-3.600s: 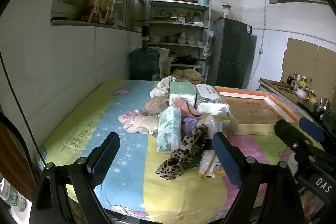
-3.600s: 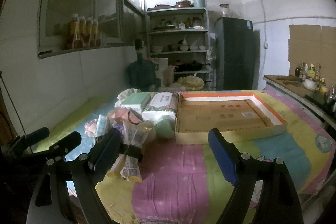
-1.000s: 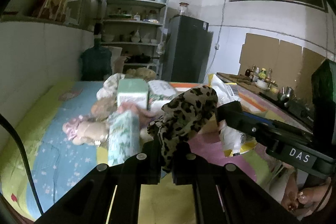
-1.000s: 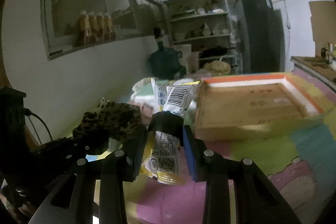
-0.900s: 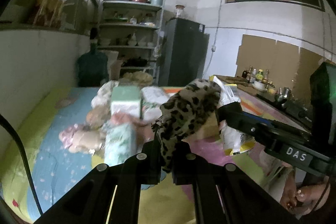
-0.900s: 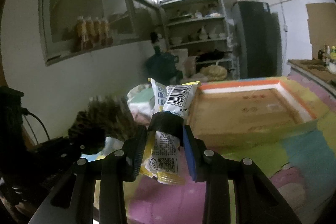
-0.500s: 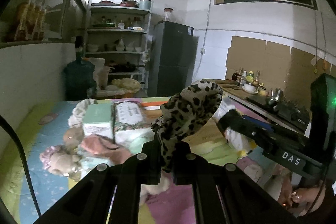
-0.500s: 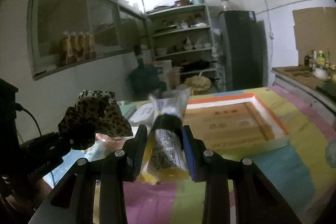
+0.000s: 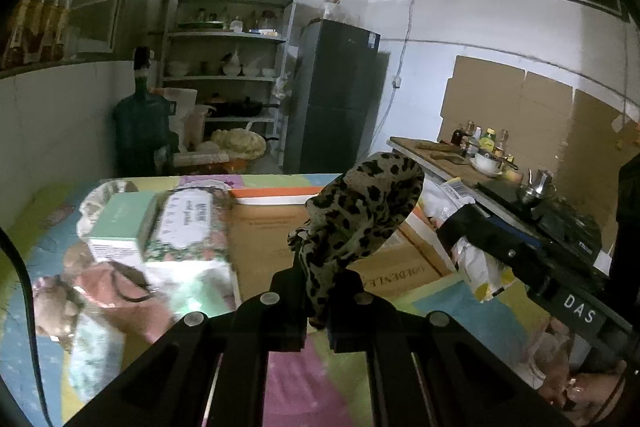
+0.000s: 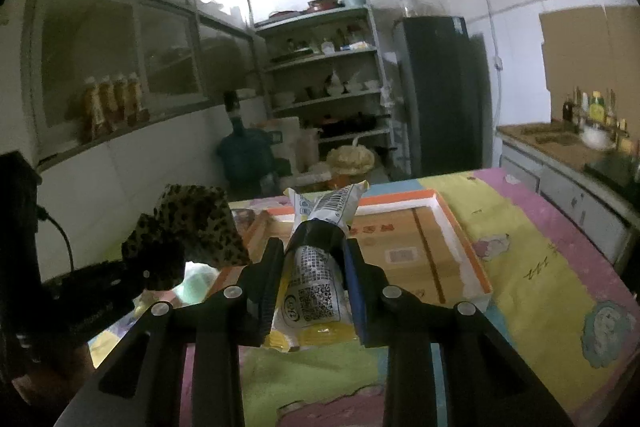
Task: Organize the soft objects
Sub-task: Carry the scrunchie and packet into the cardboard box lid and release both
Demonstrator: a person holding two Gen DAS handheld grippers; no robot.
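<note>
"DAS" lettering showing on right gripper [image 10: 313, 277], clamping barcoded yellow-white plastic snack packet [image 10: 316, 287]; left gripper [image 9: 320, 291] pinching leopard-print fabric scrunchie [image 9: 360, 211] above shallow orange-rimmed cardboard tray [image 10: 420, 251].

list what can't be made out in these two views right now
- Left wrist view: soft pile at left is motion-blurred; items there can't be told apart.
- Left wrist view: leopard-print cloth covers part of the cardboard tray.
- Right wrist view: snack packet print too small to read; left hand-held gripper in shadow.
</note>
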